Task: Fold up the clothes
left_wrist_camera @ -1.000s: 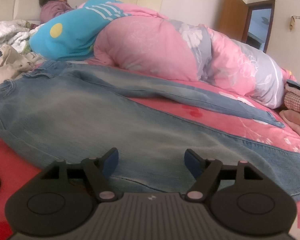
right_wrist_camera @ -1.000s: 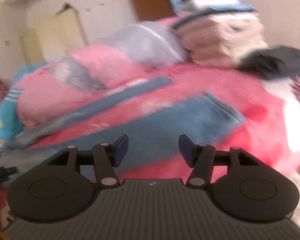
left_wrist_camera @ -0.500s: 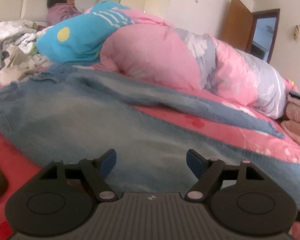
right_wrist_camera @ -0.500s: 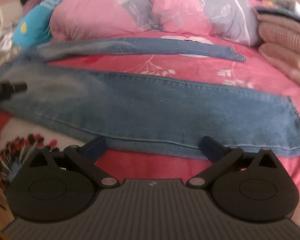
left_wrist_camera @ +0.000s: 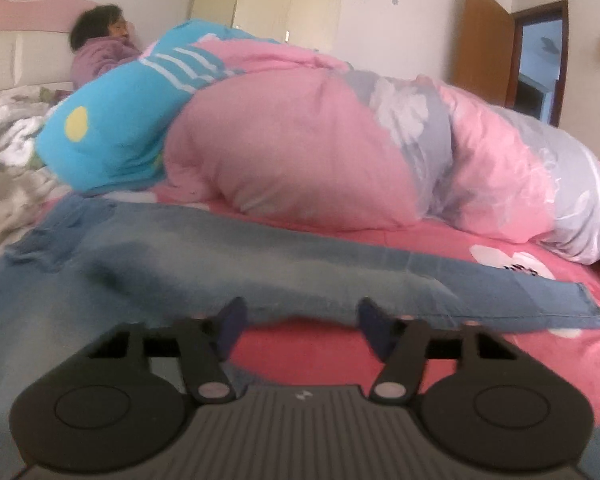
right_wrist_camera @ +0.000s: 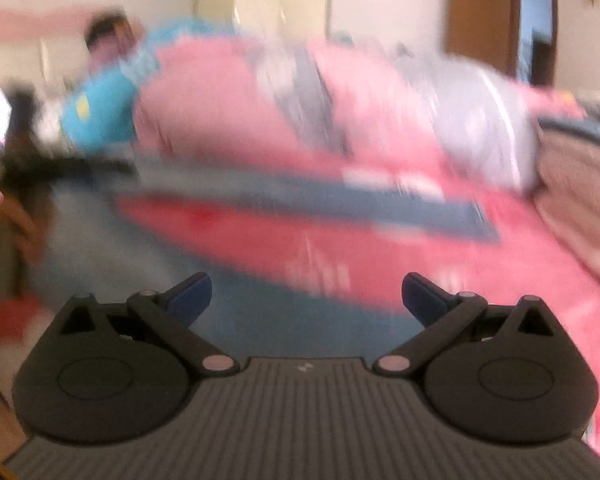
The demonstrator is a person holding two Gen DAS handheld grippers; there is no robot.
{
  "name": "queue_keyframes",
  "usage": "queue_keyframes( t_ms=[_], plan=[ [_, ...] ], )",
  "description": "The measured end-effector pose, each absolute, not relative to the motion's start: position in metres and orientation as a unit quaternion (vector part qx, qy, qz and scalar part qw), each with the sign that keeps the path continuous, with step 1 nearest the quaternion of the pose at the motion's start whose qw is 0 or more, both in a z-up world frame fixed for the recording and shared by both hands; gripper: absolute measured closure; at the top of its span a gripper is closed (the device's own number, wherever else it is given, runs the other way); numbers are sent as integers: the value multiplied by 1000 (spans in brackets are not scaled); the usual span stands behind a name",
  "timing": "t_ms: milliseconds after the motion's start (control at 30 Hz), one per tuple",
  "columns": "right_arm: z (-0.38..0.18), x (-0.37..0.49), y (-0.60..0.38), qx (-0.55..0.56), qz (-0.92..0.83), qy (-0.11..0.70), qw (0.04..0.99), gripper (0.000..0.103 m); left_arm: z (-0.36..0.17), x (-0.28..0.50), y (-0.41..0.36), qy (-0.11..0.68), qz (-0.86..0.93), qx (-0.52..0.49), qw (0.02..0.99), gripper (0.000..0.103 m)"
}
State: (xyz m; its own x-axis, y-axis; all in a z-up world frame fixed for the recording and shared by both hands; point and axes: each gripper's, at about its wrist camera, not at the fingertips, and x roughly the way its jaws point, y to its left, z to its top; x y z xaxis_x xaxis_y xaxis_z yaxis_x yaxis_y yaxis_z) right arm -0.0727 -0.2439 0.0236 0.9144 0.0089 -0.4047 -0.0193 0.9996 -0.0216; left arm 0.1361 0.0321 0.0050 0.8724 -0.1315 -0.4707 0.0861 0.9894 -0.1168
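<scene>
Jeans [left_wrist_camera: 260, 264] spread on bed [left_wrist_camera: 440, 344] (both tools empty)

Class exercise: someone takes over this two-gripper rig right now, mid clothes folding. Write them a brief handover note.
Left gripper: jaws closing, nothing pinched; it points at the inner edge of the far jeans leg.
Right gripper: wide open, empty, above the near leg; view blurred.
Jeans: spread flat on the pink bedsheet, legs apart, in front of the rolled duvet.
Done: jeans laid out.
Left: every fold; probably bring one leg over the other first.
</scene>
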Motion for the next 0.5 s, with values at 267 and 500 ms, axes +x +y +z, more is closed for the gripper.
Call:
queue_keyframes(
  t_ms=[267,500],
  plan=[
    [48,77,-240,16,100,189,977,17,-27,185,32,286,-70,-43,955,97],
    [-13,210,-197,29,141,292,945,74,-32,188,32,298,-74,-33,951,99]
  ],
)
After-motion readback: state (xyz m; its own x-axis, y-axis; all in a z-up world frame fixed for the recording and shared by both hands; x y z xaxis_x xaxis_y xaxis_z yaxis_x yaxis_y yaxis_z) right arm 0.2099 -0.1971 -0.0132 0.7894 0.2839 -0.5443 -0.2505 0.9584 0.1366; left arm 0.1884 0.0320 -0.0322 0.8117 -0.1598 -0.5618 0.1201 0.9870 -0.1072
